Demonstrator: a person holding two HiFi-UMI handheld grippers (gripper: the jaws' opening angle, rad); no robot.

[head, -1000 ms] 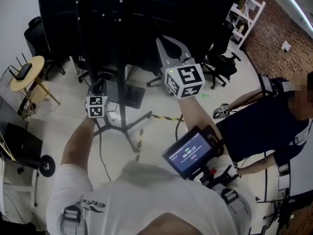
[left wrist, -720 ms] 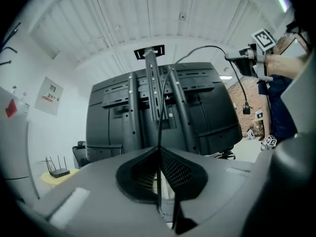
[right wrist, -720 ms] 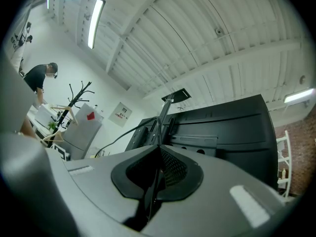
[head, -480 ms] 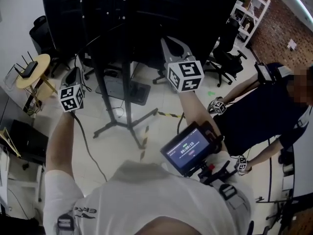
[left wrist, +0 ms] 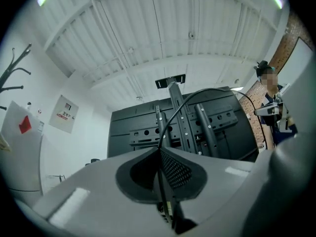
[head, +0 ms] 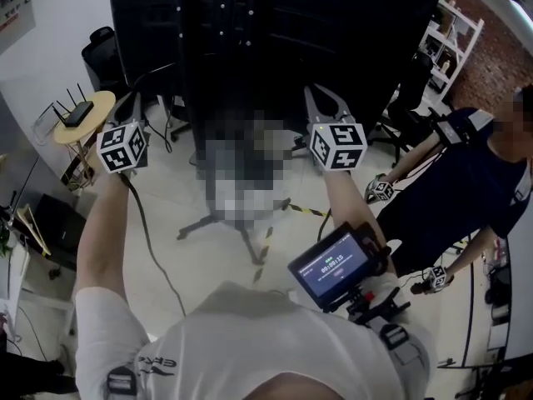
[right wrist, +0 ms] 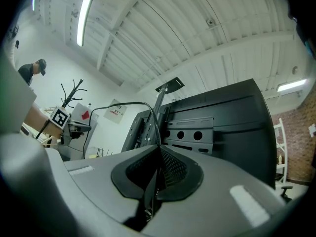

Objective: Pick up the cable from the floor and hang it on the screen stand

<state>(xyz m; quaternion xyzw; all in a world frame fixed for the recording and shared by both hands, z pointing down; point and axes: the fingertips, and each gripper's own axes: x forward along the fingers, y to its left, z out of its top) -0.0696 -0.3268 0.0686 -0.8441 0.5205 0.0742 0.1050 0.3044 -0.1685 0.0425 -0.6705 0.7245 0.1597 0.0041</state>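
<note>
One thin black cable (left wrist: 171, 118) is seen, arched high before one screen stand (left wrist: 174, 90). It is clamped at two places, by the left gripper (left wrist: 160, 151) and the right gripper (right wrist: 159, 148).

I see the thin black cable (right wrist: 130, 102) arching in a raised loop just near the tall, upright black screen stand (left wrist: 181, 118), its tail hanging down left.
</note>
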